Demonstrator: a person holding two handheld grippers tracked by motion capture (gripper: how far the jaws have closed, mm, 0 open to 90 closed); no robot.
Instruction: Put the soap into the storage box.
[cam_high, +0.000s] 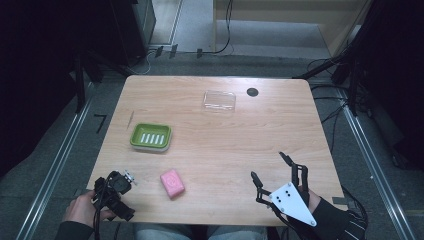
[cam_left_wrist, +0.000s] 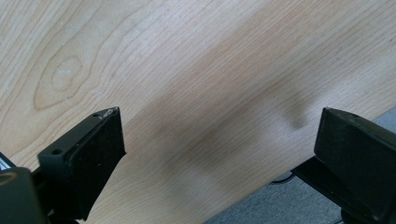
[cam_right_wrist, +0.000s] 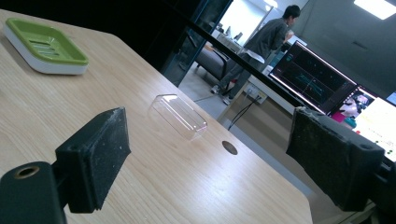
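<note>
While wide-jawed, both hand-held grippers: left hand-held gripper seemingly tipped downward, right hand-held gripper forward.

Clear lid sits near table's far edge, dark hole just beside it. Monitors glow well beyond table.

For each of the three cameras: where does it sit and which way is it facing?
High view: above the near edge, looking down on table; hands, left gripper, right gripper.
Left gripper view: rides it, facing bare tabletop near the edge; open jaws.
Right gripper view: rides it, facing across; open jaws.
Shared by high and right: green soap dish, clear lid.
</note>
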